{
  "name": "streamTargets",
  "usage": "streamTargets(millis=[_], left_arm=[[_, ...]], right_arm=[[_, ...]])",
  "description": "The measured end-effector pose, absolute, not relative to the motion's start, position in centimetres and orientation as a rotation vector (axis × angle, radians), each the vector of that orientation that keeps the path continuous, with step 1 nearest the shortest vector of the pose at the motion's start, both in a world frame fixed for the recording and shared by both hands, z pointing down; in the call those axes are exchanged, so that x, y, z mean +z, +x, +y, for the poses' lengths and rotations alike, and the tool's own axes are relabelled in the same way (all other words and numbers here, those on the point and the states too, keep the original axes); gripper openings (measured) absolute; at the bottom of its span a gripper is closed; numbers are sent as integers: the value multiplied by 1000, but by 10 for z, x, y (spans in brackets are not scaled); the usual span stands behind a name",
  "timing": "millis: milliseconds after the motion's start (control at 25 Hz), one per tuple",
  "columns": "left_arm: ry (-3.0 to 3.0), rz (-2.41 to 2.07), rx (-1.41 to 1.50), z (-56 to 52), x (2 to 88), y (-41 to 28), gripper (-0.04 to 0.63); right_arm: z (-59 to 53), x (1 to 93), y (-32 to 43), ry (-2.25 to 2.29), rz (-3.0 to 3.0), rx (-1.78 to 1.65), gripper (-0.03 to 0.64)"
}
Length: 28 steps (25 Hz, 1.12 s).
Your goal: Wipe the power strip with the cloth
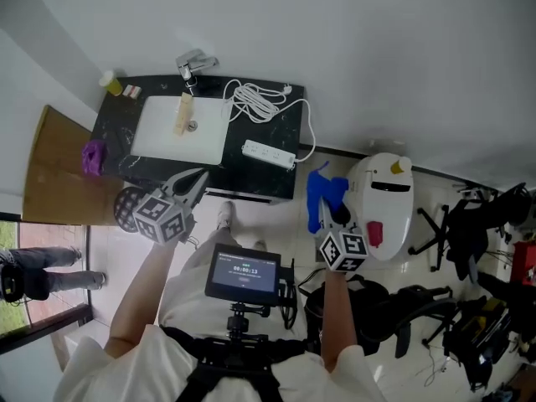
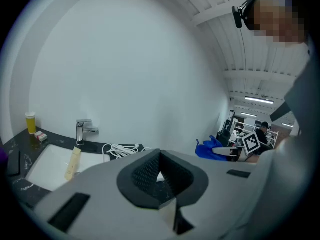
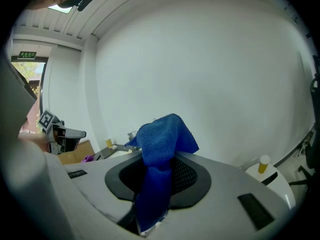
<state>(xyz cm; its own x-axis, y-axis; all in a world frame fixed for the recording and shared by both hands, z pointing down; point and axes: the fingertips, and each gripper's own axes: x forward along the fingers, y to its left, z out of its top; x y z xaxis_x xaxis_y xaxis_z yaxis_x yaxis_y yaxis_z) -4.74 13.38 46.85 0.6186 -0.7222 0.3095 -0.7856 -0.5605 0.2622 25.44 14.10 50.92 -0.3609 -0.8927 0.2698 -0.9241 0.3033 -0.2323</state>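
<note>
The white power strip [image 1: 268, 152] lies on the right part of the dark countertop [image 1: 280, 124], its white cable [image 1: 255, 100] coiled behind it. The cable [image 2: 120, 148] also shows in the left gripper view. My right gripper [image 1: 328, 208] hangs to the right of the counter, below its edge, shut on a blue cloth [image 1: 322, 193]. In the right gripper view the cloth [image 3: 162, 139] bunches up out of the closed jaws of the right gripper [image 3: 159, 184]. My left gripper [image 1: 193, 184] hovers at the counter's front edge, shut and empty; the same gripper [image 2: 162, 176] points toward the sink.
A white sink [image 1: 159, 132] with a faucet [image 1: 194, 62] and a cream tube [image 1: 183, 113] fills the counter's left. A yellow bottle [image 1: 110, 80] and a purple object [image 1: 93, 156] sit further left. A white rounded machine [image 1: 385, 199] and office chairs [image 1: 469, 224] stand on the right.
</note>
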Motion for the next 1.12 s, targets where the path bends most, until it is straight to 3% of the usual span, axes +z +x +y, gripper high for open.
streamTargets(millis=[560, 1120], left_arm=[[2419, -1259, 251, 178, 472, -75, 5], [2452, -1134, 234, 166, 478, -167, 5]], right_arm=[[178, 510, 254, 1728, -2469, 579, 100], [196, 490, 169, 1843, -2426, 601, 100]])
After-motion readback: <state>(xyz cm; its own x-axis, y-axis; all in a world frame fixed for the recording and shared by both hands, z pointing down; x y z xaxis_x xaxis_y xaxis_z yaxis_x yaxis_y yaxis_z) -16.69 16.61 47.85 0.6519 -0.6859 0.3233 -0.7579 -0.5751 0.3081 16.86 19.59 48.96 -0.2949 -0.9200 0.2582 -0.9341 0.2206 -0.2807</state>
